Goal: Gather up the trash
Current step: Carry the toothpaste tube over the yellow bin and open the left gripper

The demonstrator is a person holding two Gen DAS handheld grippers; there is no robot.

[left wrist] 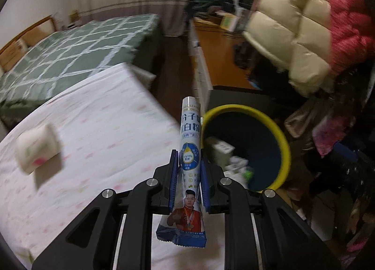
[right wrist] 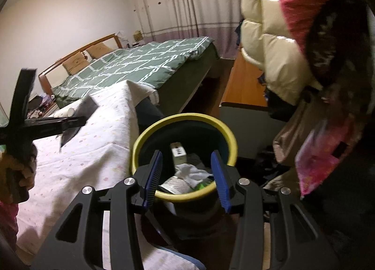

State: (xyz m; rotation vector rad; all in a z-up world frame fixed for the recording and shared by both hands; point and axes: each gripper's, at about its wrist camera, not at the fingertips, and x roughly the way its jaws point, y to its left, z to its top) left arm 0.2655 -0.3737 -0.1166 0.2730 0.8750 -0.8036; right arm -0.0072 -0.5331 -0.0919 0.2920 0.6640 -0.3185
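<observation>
While my left claw clamps a sachet, my right claw gapes half-wide, empty, over the bin.

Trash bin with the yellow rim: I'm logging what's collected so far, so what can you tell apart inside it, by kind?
Seen in the trash bin:
White boxes: 1
Crumpled white paper: 1
Labelled cans or jars: 1
Green bits: 1
Total: 4; anything underneath is hidden.
</observation>
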